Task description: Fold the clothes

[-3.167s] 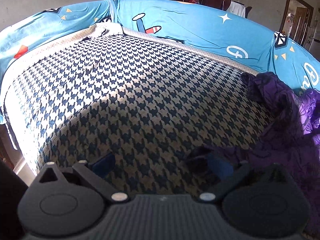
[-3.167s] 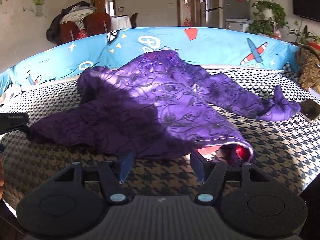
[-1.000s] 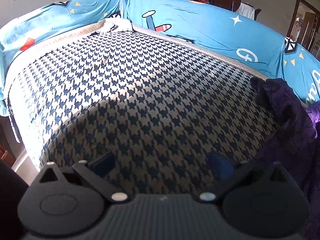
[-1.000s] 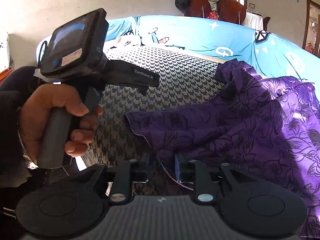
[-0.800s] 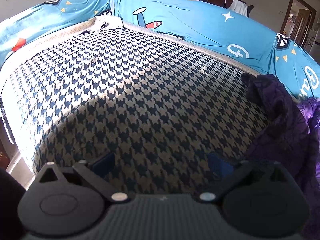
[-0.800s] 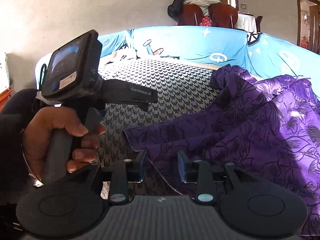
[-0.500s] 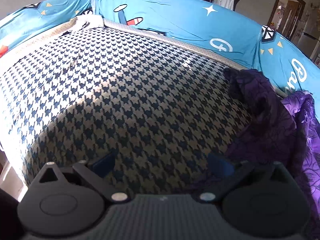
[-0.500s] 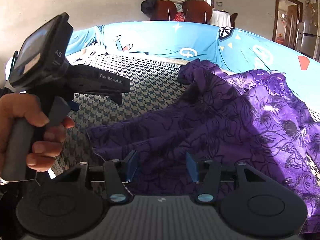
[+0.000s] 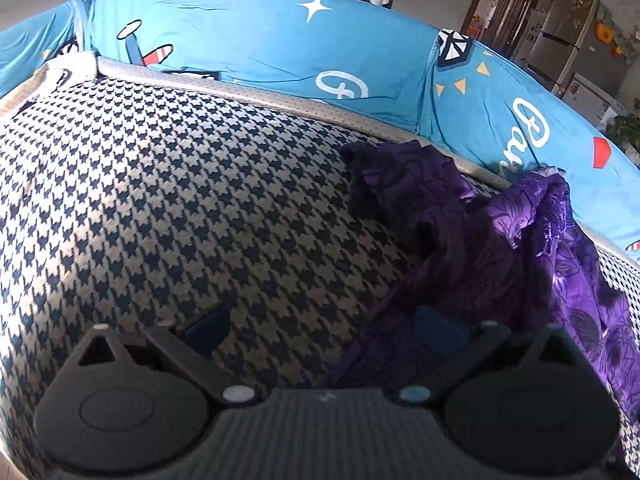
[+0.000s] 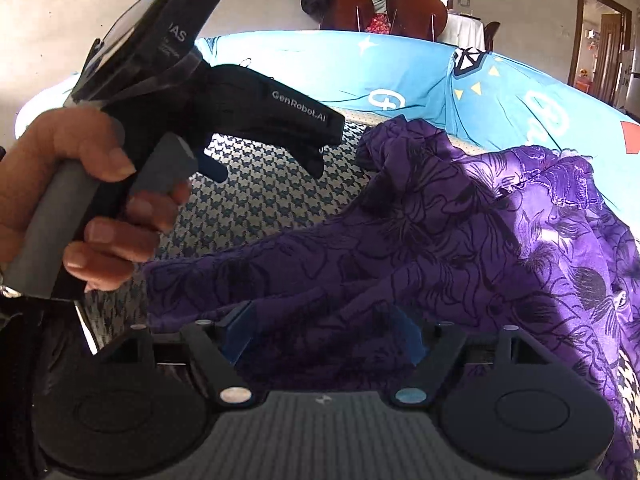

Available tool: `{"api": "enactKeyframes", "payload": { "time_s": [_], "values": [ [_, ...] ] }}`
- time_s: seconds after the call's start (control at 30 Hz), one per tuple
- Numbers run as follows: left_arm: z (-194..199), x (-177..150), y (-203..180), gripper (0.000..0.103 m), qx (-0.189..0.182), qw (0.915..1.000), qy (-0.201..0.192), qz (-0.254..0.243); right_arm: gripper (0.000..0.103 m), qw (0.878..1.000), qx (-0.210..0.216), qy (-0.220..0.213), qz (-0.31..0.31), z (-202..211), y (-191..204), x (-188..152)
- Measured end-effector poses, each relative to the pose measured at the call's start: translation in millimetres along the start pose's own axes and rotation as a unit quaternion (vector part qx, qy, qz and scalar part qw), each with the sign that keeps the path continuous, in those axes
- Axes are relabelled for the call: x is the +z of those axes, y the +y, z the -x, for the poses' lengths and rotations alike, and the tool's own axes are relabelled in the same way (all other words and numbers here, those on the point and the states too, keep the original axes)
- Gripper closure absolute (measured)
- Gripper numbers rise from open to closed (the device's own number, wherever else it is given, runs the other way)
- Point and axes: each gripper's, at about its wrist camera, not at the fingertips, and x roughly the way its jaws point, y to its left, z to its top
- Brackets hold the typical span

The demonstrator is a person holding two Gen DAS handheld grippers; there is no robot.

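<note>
A purple floral garment (image 10: 440, 240) lies crumpled on the houndstooth sofa seat (image 10: 260, 204). My right gripper (image 10: 320, 334) is open low over its near hem, and cloth lies between the blue pads (image 10: 238, 336). A hand holds my left gripper (image 10: 266, 168) above the seat, left of the garment. In the left wrist view the left gripper (image 9: 322, 328) is open. Its right pad (image 9: 436, 326) is over the garment's (image 9: 480, 248) dark edge, its left pad over bare seat (image 9: 160, 200).
A blue patterned cover (image 9: 280, 48) wraps the sofa back and arms around the seat. Behind it stand brown chairs (image 10: 416, 12) piled with clothes, and a doorway (image 9: 504, 8) and a fridge (image 9: 572, 36) are farther right. The person's hand (image 10: 80, 200) is close on the left.
My right gripper's jaws went from nearly closed on the hem to wide apart. The left gripper swung right, so the garment's edge now reaches its right pad.
</note>
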Motion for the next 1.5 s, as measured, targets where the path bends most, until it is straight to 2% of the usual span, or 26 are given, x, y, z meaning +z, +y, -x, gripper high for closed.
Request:
{"api": "enactKeyframes", "payload": {
  "time_s": [0.13,0.3,0.53,0.73,0.83,0.9,0.97,1.07,1.1,1.17,1.27,1.37,1.43,1.5],
  "values": [
    [-17,21,-10,0.0,-0.024,0.9995,0.015,0.01,0.027,1.0,-0.02,0.017,-0.011,-17,-16,6],
    [-41,45,-18,0.0,-0.046,0.9981,0.033,0.025,0.027,0.998,-0.005,0.031,-0.05,-31,-33,11],
    [-75,66,-35,0.0,-0.063,0.9958,0.063,0.025,0.026,0.996,0.006,0.046,-0.071,-53,-39,14],
    [-101,78,-42,0.0,-0.05,0.9956,0.077,0.019,0.011,0.995,0.011,0.048,-0.084,-67,-39,15],
    [-108,80,-44,0.001,-0.05,0.9961,0.07,0.016,0.004,0.996,0.01,0.047,-0.075,-71,-36,16],
    [-110,83,-44,0.011,-0.061,0.9955,0.07,0.019,0.001,0.996,0.01,0.045,-0.071,-73,-34,15],
    [-113,85,-44,0.038,-0.078,0.9937,0.077,0.021,0.0,0.997,0.009,0.044,-0.069,-73,-34,14],
    [-113,85,-45,0.055,-0.095,0.9923,0.077,0.019,0.0,0.997,0.008,0.042,-0.07,-71,-34,14],
    [-112,85,-46,0.058,-0.096,0.9925,0.074,0.015,0.0,0.997,0.008,0.041,-0.071,-71,-34,14],
    [-106,85,-50,0.073,-0.095,0.9934,0.064,0.007,0.0,0.997,0.007,0.04,-0.071,-70,-34,14],
    [-95,86,-55,0.082,-0.085,0.9957,0.034,-0.009,0.0,0.997,0.005,0.037,-0.069,-68,-32,13],
    [-77,86,-69,0.084,-0.028,0.9968,-0.039,-0.064,0.0,0.997,0.004,0.034,-0.068,-68,-32,10],
    [-63,84,-78,0.084,0.013,0.9905,-0.093,-0.101,0.0,0.997,0.003,0.032,-0.068,-67,-32,9],
    [-49,82,-82,0.084,0.043,0.9826,-0.139,-0.116,0.0,0.997,0.002,0.031,-0.067,-67,-32,8]
  ]
}}
